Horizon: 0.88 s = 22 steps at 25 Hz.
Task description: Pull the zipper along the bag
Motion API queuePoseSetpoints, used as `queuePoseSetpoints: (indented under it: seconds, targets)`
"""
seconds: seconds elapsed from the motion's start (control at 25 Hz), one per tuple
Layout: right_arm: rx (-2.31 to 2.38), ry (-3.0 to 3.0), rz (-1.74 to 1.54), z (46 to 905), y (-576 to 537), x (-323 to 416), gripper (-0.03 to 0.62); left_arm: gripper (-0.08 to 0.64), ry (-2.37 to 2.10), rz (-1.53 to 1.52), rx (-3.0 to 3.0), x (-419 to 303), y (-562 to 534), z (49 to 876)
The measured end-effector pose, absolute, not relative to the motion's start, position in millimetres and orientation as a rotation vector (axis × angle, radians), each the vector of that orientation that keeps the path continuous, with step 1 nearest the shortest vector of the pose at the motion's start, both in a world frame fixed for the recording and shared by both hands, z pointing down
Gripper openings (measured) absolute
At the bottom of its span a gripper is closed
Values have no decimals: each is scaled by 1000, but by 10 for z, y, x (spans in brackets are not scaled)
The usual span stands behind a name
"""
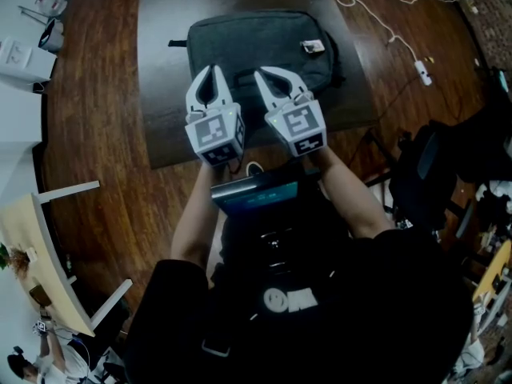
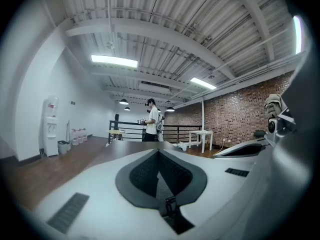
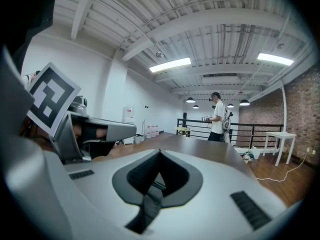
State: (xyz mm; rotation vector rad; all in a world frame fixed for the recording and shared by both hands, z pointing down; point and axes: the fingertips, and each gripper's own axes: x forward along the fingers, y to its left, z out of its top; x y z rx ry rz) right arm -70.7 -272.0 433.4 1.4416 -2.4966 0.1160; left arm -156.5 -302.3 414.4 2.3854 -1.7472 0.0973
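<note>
Bag (image 1: 264, 42) lies flat on the bench (image 1: 160, 118), long axis crosswise to the person. Left gripper (image 1: 212, 69) and right gripper (image 1: 262, 74) are at the bag's near edge, fingers closed together, holding nothing.

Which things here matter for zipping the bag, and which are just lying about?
For the job:
grey bag
left tool, shut
right tool, shut

Lying about:
white power strip on the floor
light table at the left

A dark grey rectangular bag (image 1: 260, 42) lies flat on the dark tabletop (image 1: 164, 94).
</note>
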Motion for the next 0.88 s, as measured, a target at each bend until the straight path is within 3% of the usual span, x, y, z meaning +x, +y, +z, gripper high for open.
queuePoseSetpoints:
  seconds: [0.4,0.6,0.88]
  targets:
    - [1096,-2470,26,4784,-2888,-821,28,5,-1818,202,2289,-1633,-3288,4451]
    - [678,-2409,-215,5207,-2855,-1071,181,5,-1854,191,2242,-1685,-3414,4465]
    - [382,-2169,-654,5612,-2845,-1362,204,5,-1931,251,2215,-1843,-3575,4584]
